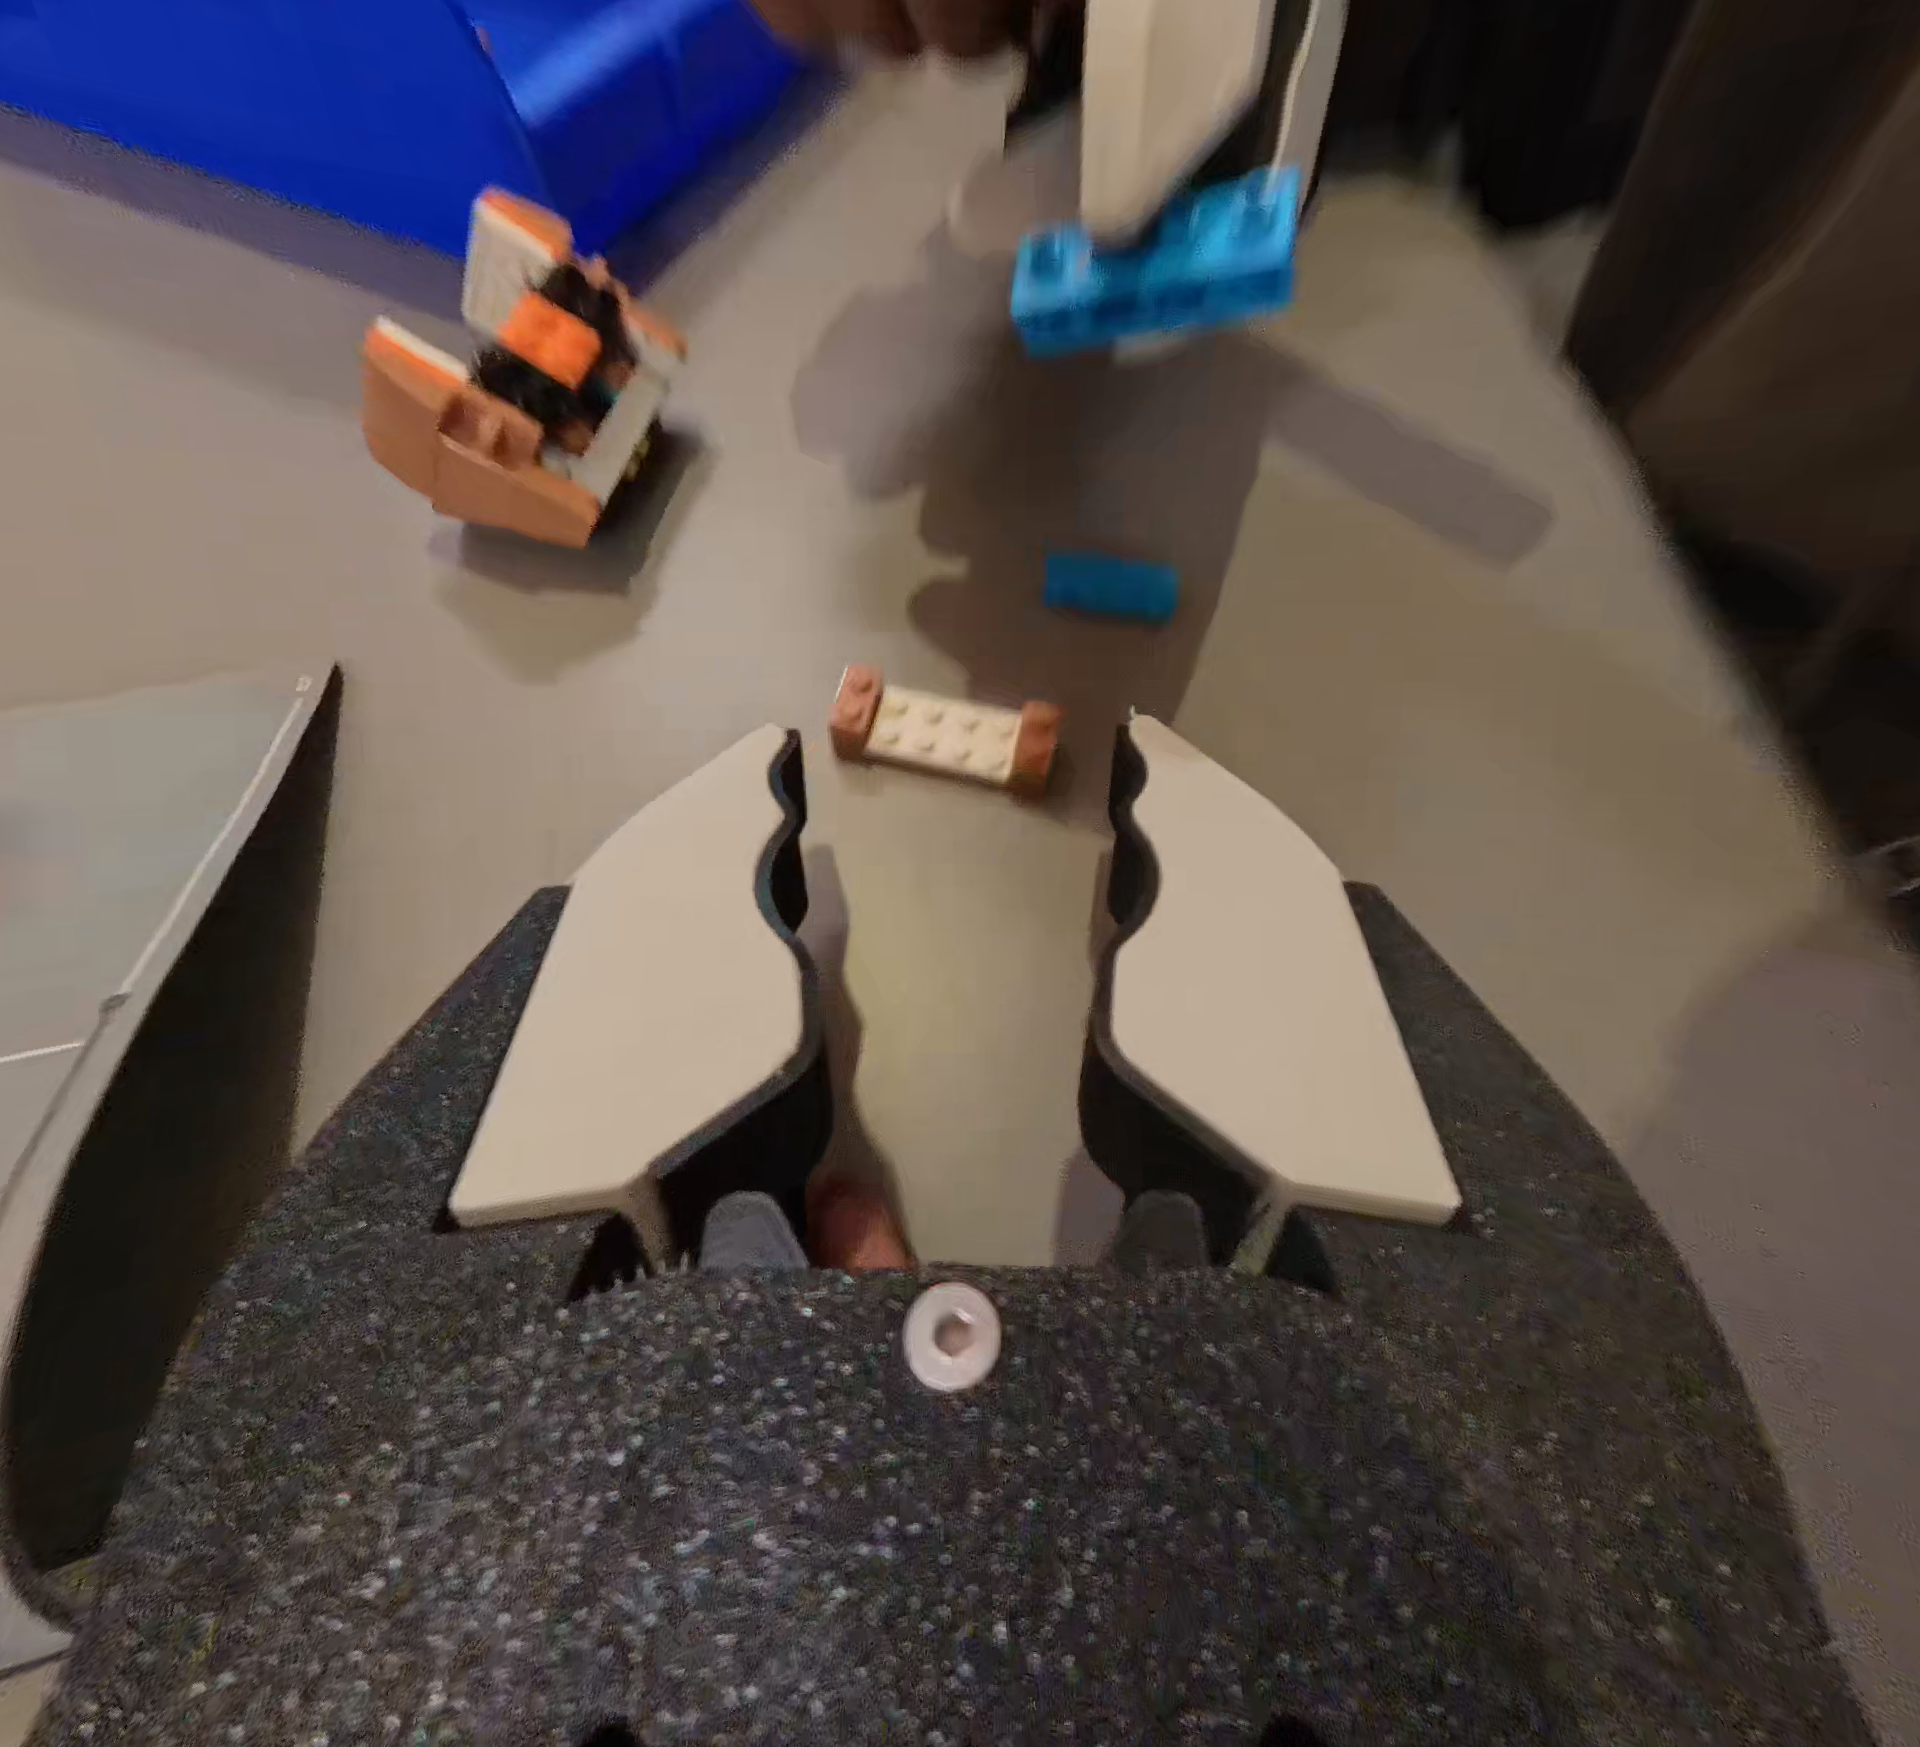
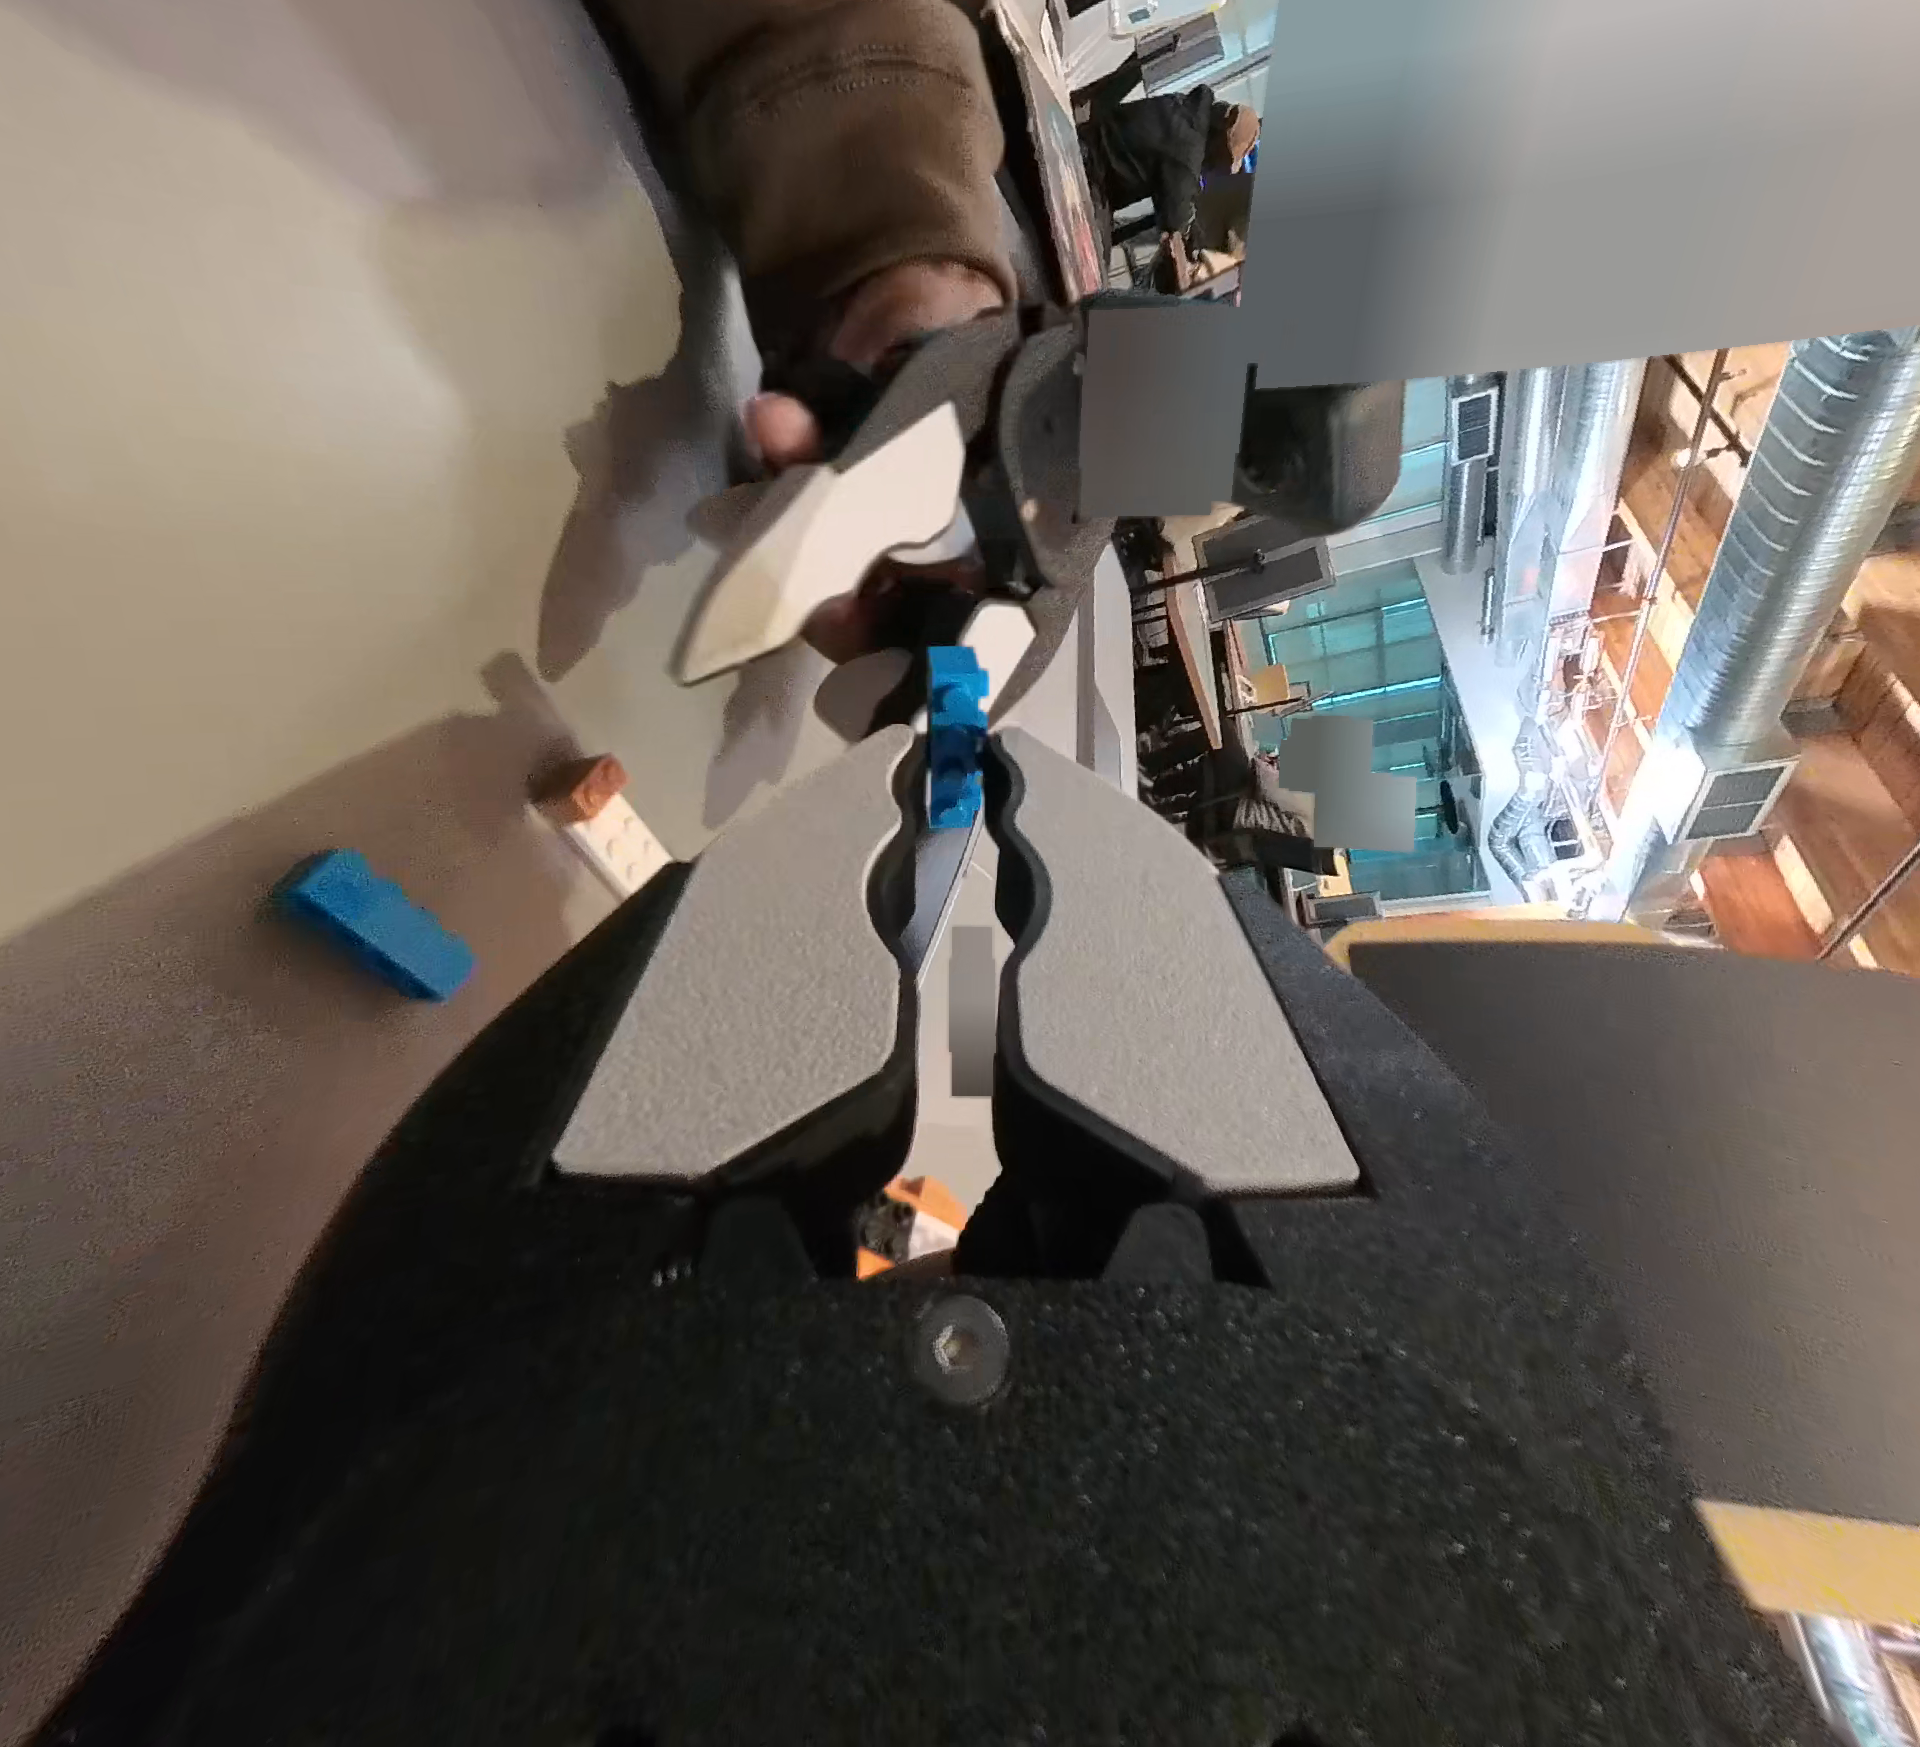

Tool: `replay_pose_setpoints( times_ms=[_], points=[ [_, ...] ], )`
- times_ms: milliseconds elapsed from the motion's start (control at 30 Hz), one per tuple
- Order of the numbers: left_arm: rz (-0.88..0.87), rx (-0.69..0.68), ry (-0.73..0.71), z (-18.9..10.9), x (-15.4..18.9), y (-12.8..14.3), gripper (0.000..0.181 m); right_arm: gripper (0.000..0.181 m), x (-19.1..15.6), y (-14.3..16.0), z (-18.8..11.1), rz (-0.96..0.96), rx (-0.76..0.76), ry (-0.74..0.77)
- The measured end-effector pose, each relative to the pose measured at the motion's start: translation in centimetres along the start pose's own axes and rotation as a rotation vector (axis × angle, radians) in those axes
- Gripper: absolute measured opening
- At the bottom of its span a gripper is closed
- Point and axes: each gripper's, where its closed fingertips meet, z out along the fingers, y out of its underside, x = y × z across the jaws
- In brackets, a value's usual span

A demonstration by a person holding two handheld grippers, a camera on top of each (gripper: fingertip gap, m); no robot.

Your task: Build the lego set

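My right claw (image 2: 956,762) is clamped on a blue brick assembly (image 2: 954,741), held in the air above the table (image 1: 260,554), its long axis running along my fingers. My left claw (image 1: 956,762) gapes wide and empty just short of the white plate with brown end bricks (image 1: 945,733), which lies crosswise; a loose blue brick (image 1: 1110,582) sits just beyond that plate.

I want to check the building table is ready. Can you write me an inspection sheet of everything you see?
Surface: plain grey tabletop, shadowed in places.
Job's things: orange, white and black part-built lego model standing at far left; small blue brick lying loose; white studded plate with brown end pieces just ahead of the left gripper; blue studded brick assembly held off the table.
Clutter: nothing seen.
Grippers: left gripper open and empty; right gripper shut on the blue assembly.
Cables: nothing seen.
Surroundings: big blue bin behind the model; brown sleeve of the person; a large indoor space with metal ducts beyond.
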Motion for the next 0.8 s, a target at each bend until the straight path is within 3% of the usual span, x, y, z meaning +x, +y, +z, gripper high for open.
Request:
replay_pose_setpoints(
  times_ms=[133, 433, 533, 800],
  points=[
    [0.13, -0.227, -0.001, 1.7, -0.7, 2.6, 0.063, 0.01, -0.1, 0.9, -0.6, 0.018, -0.016, -0.001],
    [0.153, -0.247, 0.099, 2.9, -0.1, 2.2, 0.062, 0.01, -1.2, 2.1, -0.9, 0.056, -0.031, -0.035],
    [0.165, -0.242, 0.121, 3.5, 0.3, 1.8, 0.053, 0.01, -1.8, 2.3, -0.6, 0.065, -0.037, -0.065],
    [0.149, -0.198, 0.115, 3.9, 0.9, 0.7, 0.053, 0.01, -4.8, 2.6, 0.2, 0.038, -0.099, -0.267]
  ],
)
